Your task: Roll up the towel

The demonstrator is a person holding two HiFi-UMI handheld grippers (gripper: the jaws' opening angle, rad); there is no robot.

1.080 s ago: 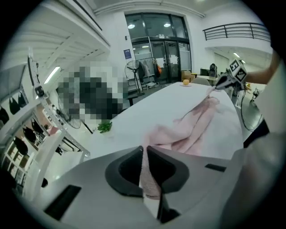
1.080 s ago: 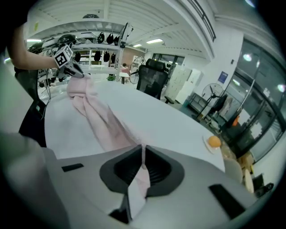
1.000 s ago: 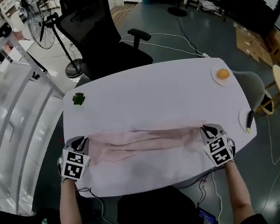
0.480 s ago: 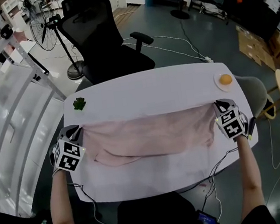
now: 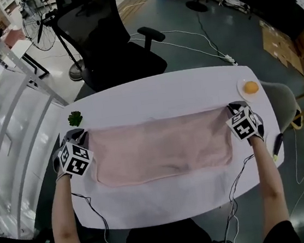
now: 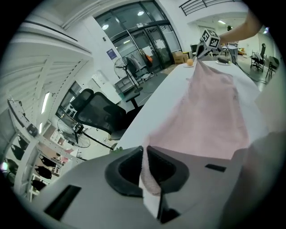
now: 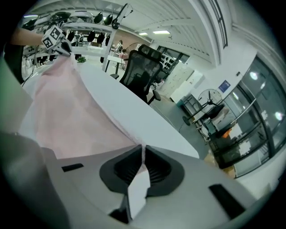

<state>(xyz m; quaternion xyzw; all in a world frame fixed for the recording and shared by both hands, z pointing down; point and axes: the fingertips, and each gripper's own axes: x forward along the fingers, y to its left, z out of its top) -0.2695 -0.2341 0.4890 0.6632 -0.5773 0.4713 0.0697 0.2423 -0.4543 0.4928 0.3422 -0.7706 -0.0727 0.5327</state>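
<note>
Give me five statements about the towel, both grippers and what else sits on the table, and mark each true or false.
1. The pink towel lies spread flat on the white table. True.
2. The left gripper is open and empty. False: its jaws are shut on a far corner of the towel.
3. The right gripper is shut on the other far corner of the towel. True.
4. The orange rests on the towel. False: the orange sits on a small plate at the table's far right, apart from the towel.
5. A small green leafy thing lies on the table beside the left gripper. True.
</note>
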